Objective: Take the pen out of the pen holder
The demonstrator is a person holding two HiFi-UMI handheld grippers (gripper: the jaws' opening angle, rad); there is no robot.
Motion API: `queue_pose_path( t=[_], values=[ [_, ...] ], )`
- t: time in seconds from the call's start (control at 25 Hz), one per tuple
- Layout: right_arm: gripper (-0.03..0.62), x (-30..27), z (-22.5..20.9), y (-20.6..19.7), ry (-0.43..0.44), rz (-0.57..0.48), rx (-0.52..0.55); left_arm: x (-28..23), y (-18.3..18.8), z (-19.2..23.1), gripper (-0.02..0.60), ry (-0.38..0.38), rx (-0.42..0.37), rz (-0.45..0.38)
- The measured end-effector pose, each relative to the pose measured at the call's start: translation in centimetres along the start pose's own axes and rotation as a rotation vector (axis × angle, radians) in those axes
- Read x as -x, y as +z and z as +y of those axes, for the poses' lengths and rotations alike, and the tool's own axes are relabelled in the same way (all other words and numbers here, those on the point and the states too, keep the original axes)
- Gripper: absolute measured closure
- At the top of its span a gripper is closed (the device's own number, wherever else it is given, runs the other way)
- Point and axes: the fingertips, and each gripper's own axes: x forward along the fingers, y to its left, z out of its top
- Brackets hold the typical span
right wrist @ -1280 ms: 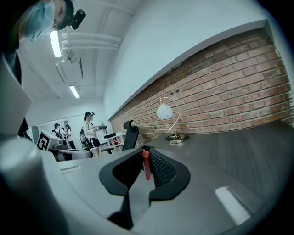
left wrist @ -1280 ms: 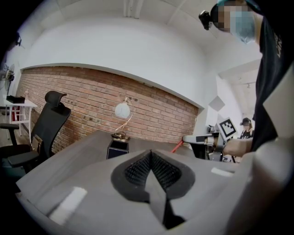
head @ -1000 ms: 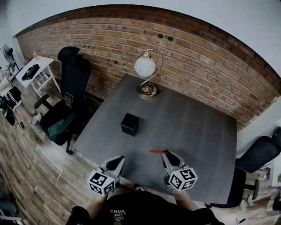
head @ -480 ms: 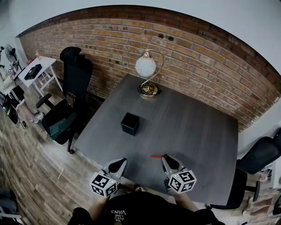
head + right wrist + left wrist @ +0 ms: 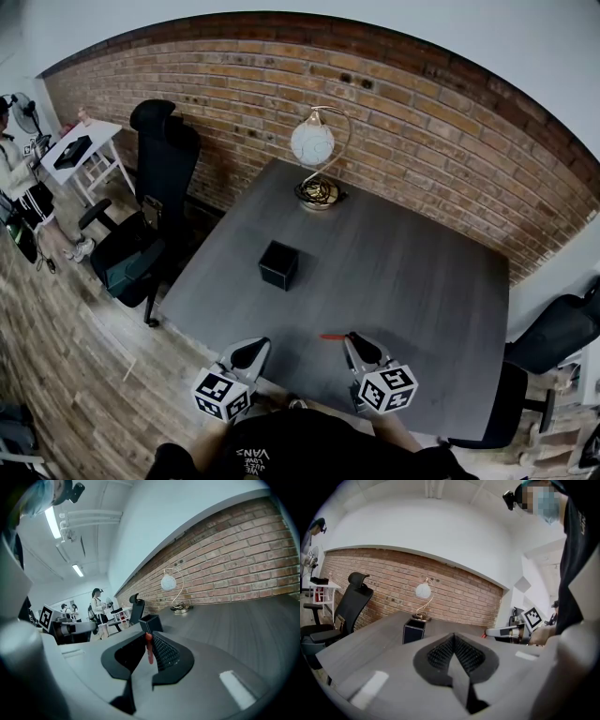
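The red pen (image 5: 332, 336) was out of the pen holder (image 5: 278, 265), pinched crosswise between the jaws of your right gripper (image 5: 146, 641) over the near part of the table (image 5: 422, 281). The holder stood well apart, mid-table. Your left gripper (image 5: 453, 639) had its jaws pressed together, empty.

The left gripper (image 5: 453, 641), jaws closed on nothing, faces the black pen holder (image 5: 413, 632), lamp (image 5: 423, 591) behind it, right gripper (image 5: 494, 632) to its right.
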Motion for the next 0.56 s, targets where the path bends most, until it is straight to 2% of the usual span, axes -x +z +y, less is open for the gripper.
queue_pose_path(
  t=[0.56],
  values=[
    [0.545, -0.46, 0.22, 0.27, -0.016, -0.001, 0.004, 0.01, 0.14, 0.96, 0.529, 0.001, -0.007, 0.002]
  ],
)
